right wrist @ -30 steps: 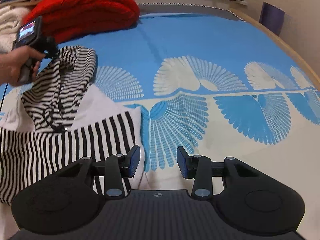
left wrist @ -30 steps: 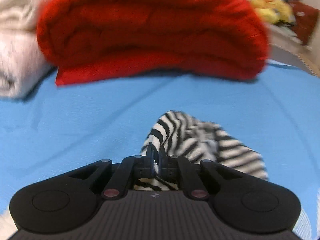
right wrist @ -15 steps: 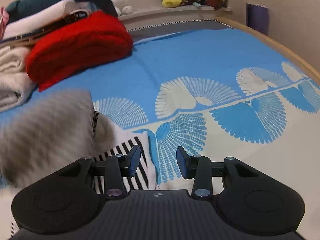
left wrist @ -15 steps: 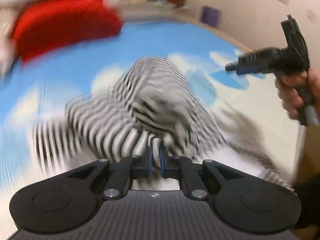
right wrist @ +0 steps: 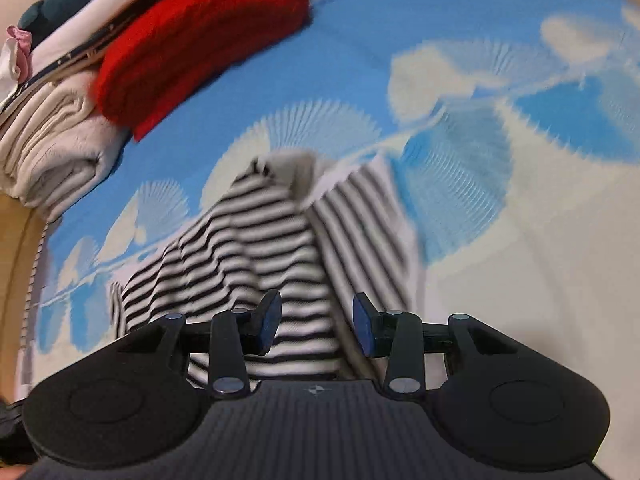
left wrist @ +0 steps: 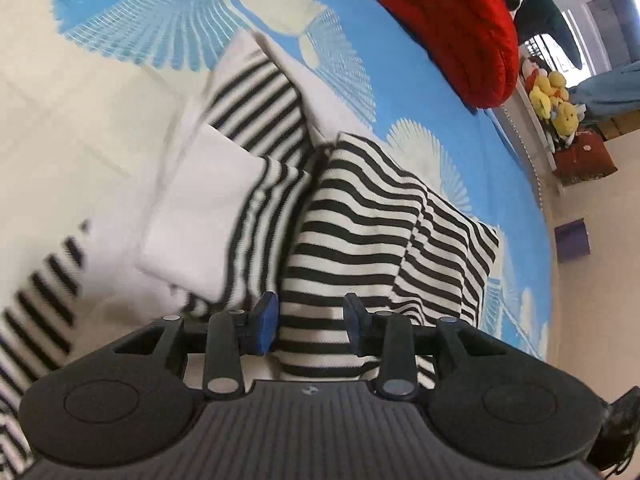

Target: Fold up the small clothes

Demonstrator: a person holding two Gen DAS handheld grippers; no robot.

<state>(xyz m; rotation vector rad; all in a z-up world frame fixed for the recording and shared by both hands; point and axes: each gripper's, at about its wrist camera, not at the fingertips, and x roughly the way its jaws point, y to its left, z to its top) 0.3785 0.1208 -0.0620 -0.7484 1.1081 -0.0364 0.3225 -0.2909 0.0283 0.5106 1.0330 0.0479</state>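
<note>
Left wrist view, garment: the striped top (left wrist: pixel 360 216) lies crumpled on the bed (left wrist: pixel 72 128), a striped flap draped over a white panel and a second striped part.
Left wrist view, tool: the left tool (left wrist: pixel 308 322) has its jaws opening, a little apart, with striped cloth lying between and under them; the pads do not appear to press on it.
Left wrist view, surroundings: a red blanket (left wrist: pixel 460 20) sits folded further up the bed, well apart from the top.
Right wrist view, garment: the same top, blurred, spreads below the right tool (right wrist: pixel 316 328), with a ridge of cloth running up the middle.
Right wrist view, tool: its jaws stand part open over the striped cloth, gripping nothing.
Right wrist view, surroundings: a stack of pale folded linens (right wrist: pixel 52 144) lies beside the red blanket.
Handling: by its look the top is light, soft knit, limp and quick to sag or bunch; not fragile, not slippery.
Where to hold: a hem edge or corner, pinched through one layer only, one tool at each end, would likely keep the fold straight.
</note>
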